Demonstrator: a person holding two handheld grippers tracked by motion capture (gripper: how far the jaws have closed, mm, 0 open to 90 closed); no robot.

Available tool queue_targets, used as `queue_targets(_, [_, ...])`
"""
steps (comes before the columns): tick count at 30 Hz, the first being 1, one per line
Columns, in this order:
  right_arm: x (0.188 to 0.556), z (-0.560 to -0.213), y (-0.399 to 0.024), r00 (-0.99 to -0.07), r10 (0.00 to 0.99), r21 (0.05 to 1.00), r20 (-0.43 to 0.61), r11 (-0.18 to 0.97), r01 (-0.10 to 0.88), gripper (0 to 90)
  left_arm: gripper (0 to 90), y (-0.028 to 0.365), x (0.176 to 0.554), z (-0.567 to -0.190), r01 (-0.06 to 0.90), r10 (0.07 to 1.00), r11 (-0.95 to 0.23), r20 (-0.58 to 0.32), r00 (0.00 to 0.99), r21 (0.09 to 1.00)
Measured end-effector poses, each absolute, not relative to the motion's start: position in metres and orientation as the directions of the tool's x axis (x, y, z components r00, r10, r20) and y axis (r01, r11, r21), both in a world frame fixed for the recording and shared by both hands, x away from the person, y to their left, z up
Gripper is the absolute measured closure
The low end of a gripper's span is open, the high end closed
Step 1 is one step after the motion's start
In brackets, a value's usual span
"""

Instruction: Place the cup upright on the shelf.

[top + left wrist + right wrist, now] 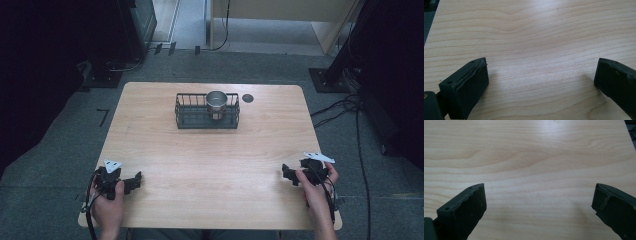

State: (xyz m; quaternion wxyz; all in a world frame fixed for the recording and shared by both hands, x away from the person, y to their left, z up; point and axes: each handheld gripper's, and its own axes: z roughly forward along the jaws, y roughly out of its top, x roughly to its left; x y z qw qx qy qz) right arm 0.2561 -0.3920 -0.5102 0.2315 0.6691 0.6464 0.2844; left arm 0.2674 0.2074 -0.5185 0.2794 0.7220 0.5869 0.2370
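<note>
a light wooden counter (165, 150) stands on grey carpet floor (60, 145). black cables (345, 107) trail across the floor at right; pale wooden furniture (280, 12) stands beyond, dark equipment (135, 22) at left.

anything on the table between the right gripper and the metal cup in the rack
Nothing: in the high view, bare wooden table runs from the right gripper up to the black wire rack that holds the metal cup.

Steel cup (216, 101) upright inside black wire basket (206, 119).
</note>
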Motion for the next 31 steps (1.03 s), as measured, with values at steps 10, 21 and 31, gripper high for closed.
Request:
queue_targets(10, [0.232, -0.522, -0.41, 0.028, 0.998, 0.672, 0.049, -0.054, 0.738, 0.0, 0.0, 0.207, 0.267, -0.518, 0.715, 0.98, -0.156, 0.016, 0.2, 0.682])
queue_targets(21, [0.212, -0.527, -0.416, 0.003, 1.0, 0.708, 0.027, -0.021, 0.706, 0.0, 0.0, 0.207, 0.267, -0.519, 0.714, 0.98, -0.155, 0.015, 0.198, 0.683])
queue_targets(31, [0.212, -0.527, -0.416, 0.004, 1.0, 0.708, 0.028, -0.023, 0.706, 0.0, 0.0, 0.207, 0.267, -0.519, 0.715, 0.98, -0.155, 0.014, 0.199, 0.682])
